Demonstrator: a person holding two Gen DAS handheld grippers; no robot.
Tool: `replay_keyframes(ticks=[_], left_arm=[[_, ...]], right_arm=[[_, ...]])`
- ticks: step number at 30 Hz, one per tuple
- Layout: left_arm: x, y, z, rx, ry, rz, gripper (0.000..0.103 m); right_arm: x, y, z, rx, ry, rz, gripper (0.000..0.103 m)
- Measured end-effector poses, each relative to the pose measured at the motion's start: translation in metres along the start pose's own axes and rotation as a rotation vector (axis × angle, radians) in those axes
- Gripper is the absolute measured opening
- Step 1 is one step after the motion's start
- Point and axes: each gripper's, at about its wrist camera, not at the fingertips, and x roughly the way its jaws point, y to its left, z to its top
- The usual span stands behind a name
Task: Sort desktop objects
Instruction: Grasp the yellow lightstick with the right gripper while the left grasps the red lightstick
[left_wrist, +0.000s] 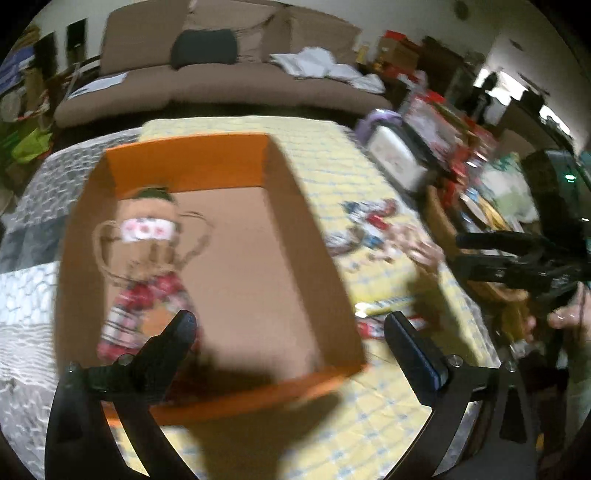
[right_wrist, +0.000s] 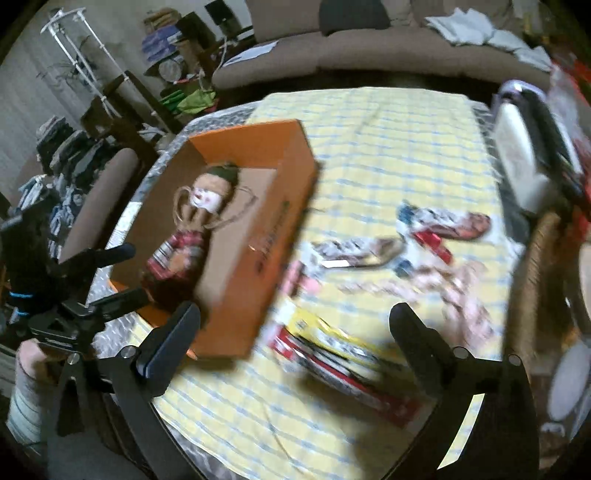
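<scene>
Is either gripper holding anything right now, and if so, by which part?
Nothing is held. The left gripper and right gripper both stand wide open with nothing between the fingers. The doll lies loose in the orange box.

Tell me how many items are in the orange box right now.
1: a rag doll lying along the left side of the orange box, head toward the far wall. The rest of the box floor shows bare, though the near corner sits behind the left gripper fingers.
</scene>
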Motion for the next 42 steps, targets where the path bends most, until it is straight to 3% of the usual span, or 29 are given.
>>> replay_keyframes(ticks=[6, 7, 10, 11, 19, 29, 30, 31, 32, 36, 38, 42], left_arm=[[0.005, -0.056, -0.039, 0.112, -0.020, -0.053, 0.103], [0.006, -0.064, -0.046, 0.126, -0.027, -0.064, 0.103], [0.003, -0.085, -0.065, 0.156, -0.076, -0.090, 0.103], [0.003, -0.090, -0.069, 0.159, -0.087, -0.097, 0.103], [0.020, -0.113, -0.077, 0.102, -0.048, -0.134, 0.103], [0.046, -0.114, -0.086, -0.022, 0.008, -0.127, 0.103], [0.049, -0.114, -0.088, -0.034, 0.014, -0.125, 0.103], [0.053, -0.113, -0.089, -0.047, 0.020, -0.120, 0.103], [0.055, -0.113, -0.090, -0.060, 0.024, -0.118, 0.103], [0.065, -0.114, -0.092, -0.095, 0.039, -0.092, 0.103], [0.069, -0.115, -0.090, -0.100, 0.045, -0.065, 0.103], [0.084, -0.120, -0.083, -0.148, 0.055, -0.029, 0.103]], right_arm=[[0.006, -0.032, -0.044, 0.022, 0.018, -0.032, 0.102], [0.007, -0.036, -0.049, 0.009, 0.020, -0.053, 0.096], [0.014, -0.044, -0.059, -0.064, 0.029, -0.131, 0.050], [0.016, -0.044, -0.060, -0.089, 0.034, -0.150, 0.048], [0.054, -0.030, -0.052, -0.392, 0.131, -0.252, 0.045], [0.104, -0.033, -0.054, -0.555, 0.313, -0.262, 0.049], [0.104, -0.033, -0.054, -0.548, 0.317, -0.254, 0.049], [0.104, -0.034, -0.054, -0.528, 0.328, -0.233, 0.036], [0.102, -0.034, -0.055, -0.497, 0.334, -0.212, 0.031], [0.090, -0.041, -0.065, -0.361, 0.311, -0.169, 0.024], [0.077, -0.055, -0.072, -0.201, 0.281, -0.096, 0.018], [0.050, -0.084, -0.096, 0.038, 0.205, 0.028, 0.018]])
